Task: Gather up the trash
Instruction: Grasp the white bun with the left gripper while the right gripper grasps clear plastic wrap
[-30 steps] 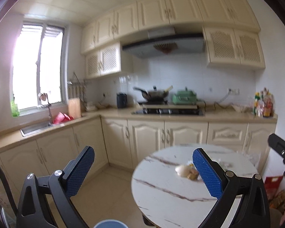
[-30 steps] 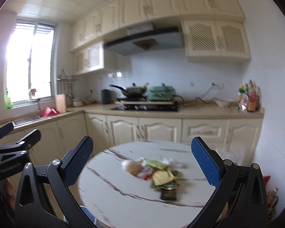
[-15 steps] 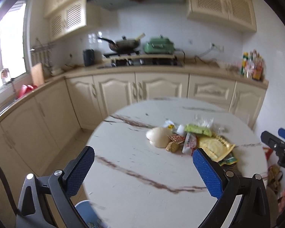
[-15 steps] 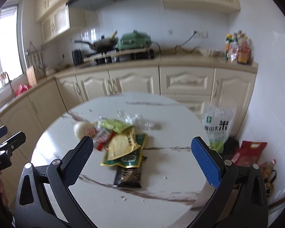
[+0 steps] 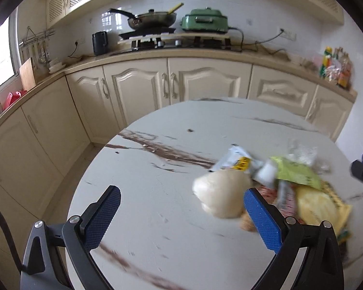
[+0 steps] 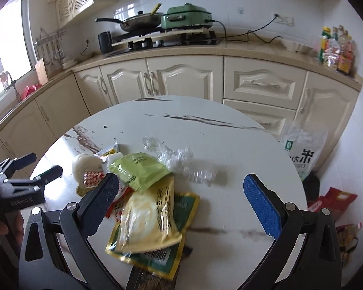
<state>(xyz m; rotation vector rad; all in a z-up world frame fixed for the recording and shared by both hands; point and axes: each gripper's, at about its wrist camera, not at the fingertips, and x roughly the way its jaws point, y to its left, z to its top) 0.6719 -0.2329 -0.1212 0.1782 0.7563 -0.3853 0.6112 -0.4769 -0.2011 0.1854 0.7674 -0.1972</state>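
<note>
Crumpled wrappers (image 6: 147, 215) (yellow, green, clear) heaped on the marble table (image 6: 230, 145).

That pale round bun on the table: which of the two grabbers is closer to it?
Left. The left gripper is open with the bun just ahead, by its right-hand finger. The right gripper is open over the yellow packet, and the bun lies off to its left.

Left gripper (image 5: 180, 209): black angular frame, two fingers (image 5: 104, 213) faced with blue cross-hatched pads, silver round screws at finger pivots and outer frame corners. Black cable curved along lower left edge of its view. Right gripper (image 6: 181, 197): same build, black frame, blue textured pads, silver screws. Seen from right wrist view, left gripper body bore small pale lettering, too blurred to read.
</note>
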